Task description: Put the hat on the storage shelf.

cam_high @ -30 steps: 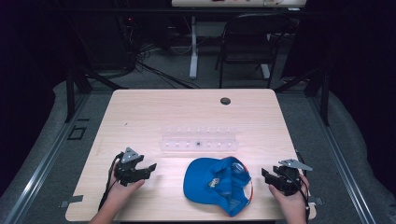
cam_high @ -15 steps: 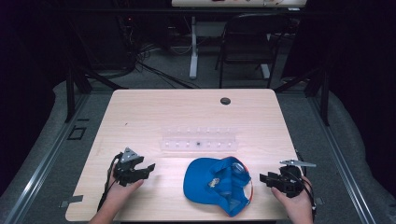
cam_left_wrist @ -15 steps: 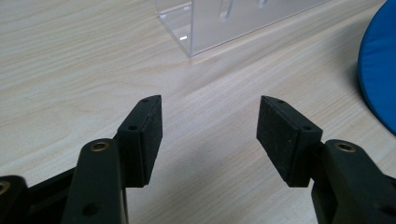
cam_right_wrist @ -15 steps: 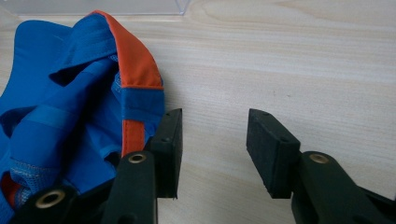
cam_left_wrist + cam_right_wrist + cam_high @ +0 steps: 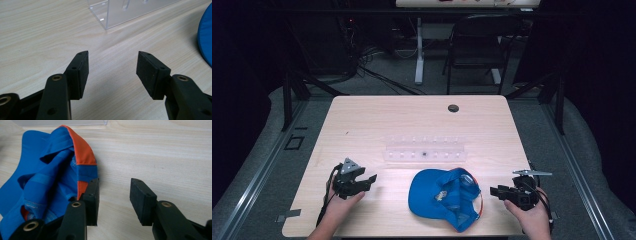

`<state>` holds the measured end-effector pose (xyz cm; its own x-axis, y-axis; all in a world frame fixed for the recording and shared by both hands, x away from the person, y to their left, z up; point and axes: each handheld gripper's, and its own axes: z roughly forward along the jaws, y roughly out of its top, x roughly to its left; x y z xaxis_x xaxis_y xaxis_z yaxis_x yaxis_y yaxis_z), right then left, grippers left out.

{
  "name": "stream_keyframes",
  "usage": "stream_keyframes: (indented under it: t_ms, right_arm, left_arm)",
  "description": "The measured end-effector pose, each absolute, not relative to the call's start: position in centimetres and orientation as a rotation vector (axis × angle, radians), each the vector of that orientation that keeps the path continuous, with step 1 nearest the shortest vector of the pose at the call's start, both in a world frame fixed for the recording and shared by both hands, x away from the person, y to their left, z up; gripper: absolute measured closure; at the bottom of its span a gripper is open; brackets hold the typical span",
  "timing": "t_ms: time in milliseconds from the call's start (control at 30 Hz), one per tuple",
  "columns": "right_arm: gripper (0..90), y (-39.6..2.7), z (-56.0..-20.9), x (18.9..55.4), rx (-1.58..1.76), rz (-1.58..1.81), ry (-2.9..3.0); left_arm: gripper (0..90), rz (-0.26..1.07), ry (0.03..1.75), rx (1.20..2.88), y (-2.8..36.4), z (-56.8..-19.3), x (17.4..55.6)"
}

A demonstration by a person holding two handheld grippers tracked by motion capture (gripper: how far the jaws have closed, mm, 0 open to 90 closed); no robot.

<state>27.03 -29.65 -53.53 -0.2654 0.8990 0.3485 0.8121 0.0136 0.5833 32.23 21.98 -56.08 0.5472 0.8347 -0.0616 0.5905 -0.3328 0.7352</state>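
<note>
**Cap between both grippers, neither gripping**

Table [image 5: 377, 120]: light wood, takes up the middle of the high view.

Blue cap [image 5: 447, 197]: lower centre of the high view, upside down, orange lining showing, near the front edge. In the right gripper view it covers the left half of the frame [image 5: 50, 182].

Clear rack [image 5: 424, 150]: just above the cap in the high view, apart from it. Its corner sits top centre in the left gripper view [image 5: 117, 12].

Left gripper [image 5: 362, 181]: lower left of the high view, well apart from the cap. Jaws spread, have just been closing, bare wood between them [image 5: 112, 68]. Cap edge is a blue sliver at that frame's right border.

Right gripper [image 5: 496, 191]: lower right, just beside the cap's rim. Jaws about half apart, have just been closing, bare table in the gap [image 5: 113, 195]. Cap's orange-trimmed edge lies against the outside of the left jaw, not between the pads.
</note>
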Motion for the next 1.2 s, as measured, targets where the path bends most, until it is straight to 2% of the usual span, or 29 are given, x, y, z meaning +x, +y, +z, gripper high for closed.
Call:
stream_keyframes:
  t_ms: [667,1200]
  right_arm:
    - [59.8,-28.4,-53.0,26.7,1.817,1.188,2.252]
    - [58.4,-27.3,-55.7,26.1,1.882,1.218,2.329]
  left_arm:
    - [45.2,0.424,1.139,2.059,21.8,-56.1,32.5]
    - [45.2,0.426,1.133,2.079,21.6,-56.3,32.5]
